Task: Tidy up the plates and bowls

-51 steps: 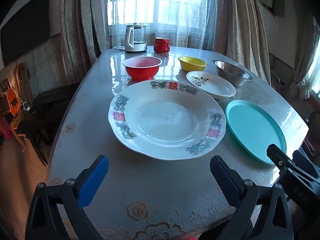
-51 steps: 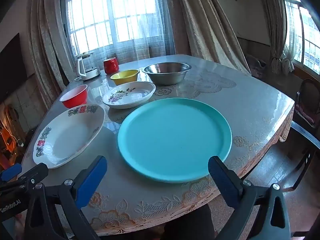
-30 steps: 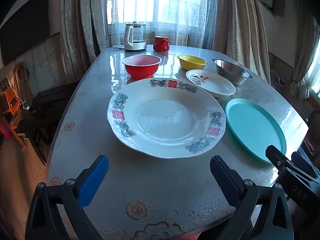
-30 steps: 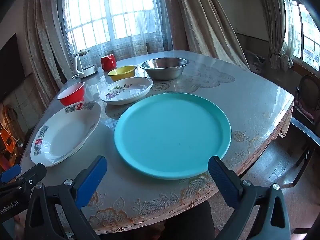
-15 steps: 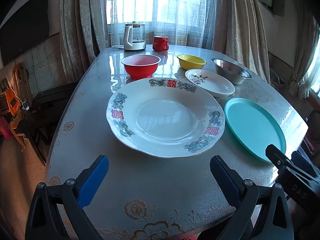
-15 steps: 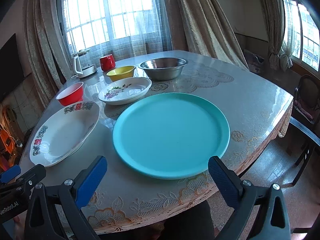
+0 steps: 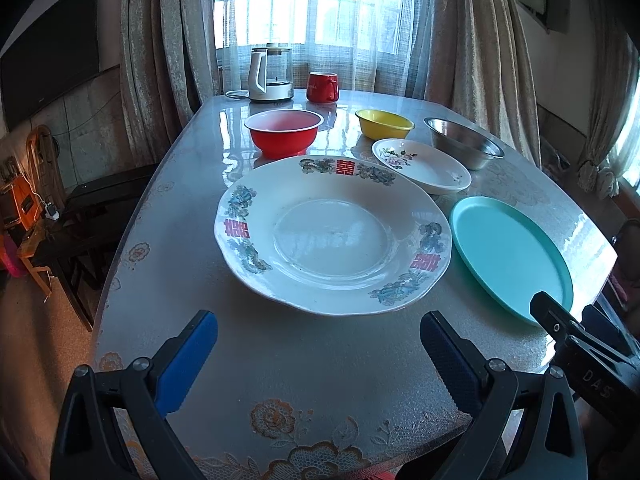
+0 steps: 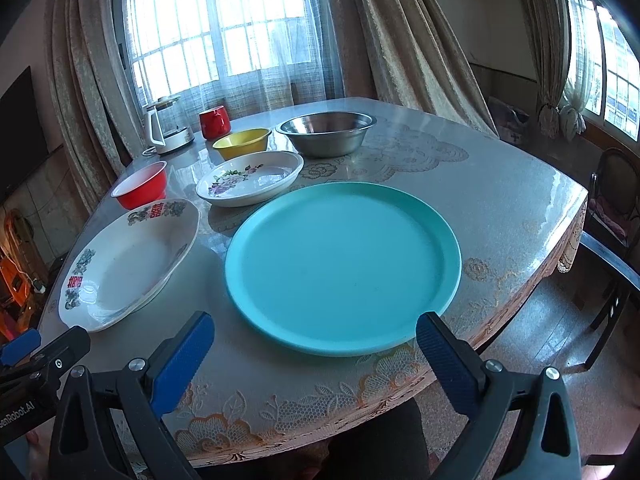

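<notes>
A large white plate with floral and red marks (image 7: 332, 236) (image 8: 128, 260) lies on the table just beyond my left gripper (image 7: 318, 336), which is open and empty. To its right lies a turquoise plate (image 7: 508, 256) (image 8: 342, 272), straight ahead of my open, empty right gripper (image 8: 314, 338). Farther back are a small floral plate (image 7: 420, 164) (image 8: 250, 178), a red bowl (image 7: 284, 132) (image 8: 140, 190), a yellow bowl (image 7: 384, 123) (image 8: 242, 143) and a steel bowl (image 7: 462, 142) (image 8: 326, 132).
A kettle (image 7: 269, 74) (image 8: 166, 130) and a red mug (image 7: 322, 87) (image 8: 215, 121) stand at the far end by the curtained window. The table (image 7: 320, 380) has a lace-patterned cover; its front edge (image 8: 304, 420) is close below the grippers. A dark chair (image 8: 608, 216) stands right.
Both views have shifted only slightly; the plates sit a little farther left in each frame. Nothing on the table has moved and both grippers stay open.
</notes>
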Action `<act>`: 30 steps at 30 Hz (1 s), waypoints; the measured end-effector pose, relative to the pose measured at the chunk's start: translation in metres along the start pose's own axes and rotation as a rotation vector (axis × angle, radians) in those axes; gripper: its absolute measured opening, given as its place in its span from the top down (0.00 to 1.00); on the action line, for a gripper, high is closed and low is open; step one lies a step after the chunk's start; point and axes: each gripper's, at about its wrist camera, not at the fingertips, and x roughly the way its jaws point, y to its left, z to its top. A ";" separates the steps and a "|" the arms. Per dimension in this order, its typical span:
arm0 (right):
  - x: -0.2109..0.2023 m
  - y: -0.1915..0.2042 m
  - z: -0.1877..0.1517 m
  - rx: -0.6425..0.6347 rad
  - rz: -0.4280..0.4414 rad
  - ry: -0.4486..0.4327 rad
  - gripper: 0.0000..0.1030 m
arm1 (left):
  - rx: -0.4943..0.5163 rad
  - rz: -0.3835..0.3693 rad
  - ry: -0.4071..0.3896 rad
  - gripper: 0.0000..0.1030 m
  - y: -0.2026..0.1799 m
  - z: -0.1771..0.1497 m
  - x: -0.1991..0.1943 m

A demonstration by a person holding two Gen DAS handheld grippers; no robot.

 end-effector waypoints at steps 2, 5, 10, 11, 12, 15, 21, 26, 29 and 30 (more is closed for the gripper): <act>0.000 0.000 0.000 0.000 0.001 0.000 0.00 | 0.000 0.002 0.001 0.01 0.000 0.000 0.000; -0.001 0.000 0.000 -0.002 0.002 -0.001 0.00 | -0.001 0.000 0.003 0.01 0.000 0.000 0.000; 0.000 0.000 -0.001 -0.003 0.007 0.003 0.00 | 0.004 0.001 0.007 0.01 -0.001 0.000 0.001; 0.001 0.000 -0.001 -0.003 0.005 0.005 0.00 | 0.003 0.000 0.007 0.01 -0.001 0.000 0.001; 0.001 0.000 -0.001 -0.003 0.005 0.006 0.00 | 0.003 0.001 0.006 0.01 -0.001 0.000 0.001; 0.001 0.000 0.000 -0.005 0.006 0.003 0.00 | 0.002 0.001 0.007 0.01 -0.001 0.000 0.001; 0.001 -0.001 -0.001 -0.002 0.008 0.004 0.00 | 0.003 0.002 0.007 0.01 0.000 0.000 0.002; 0.002 0.000 -0.001 -0.004 0.012 0.010 0.00 | 0.004 0.001 0.008 0.01 0.000 0.001 0.002; 0.003 0.001 -0.001 -0.009 0.016 0.013 0.00 | 0.004 -0.001 0.009 0.01 0.000 0.001 0.002; 0.003 0.001 -0.001 -0.010 0.017 0.016 0.00 | 0.004 -0.002 0.009 0.01 0.000 0.000 0.002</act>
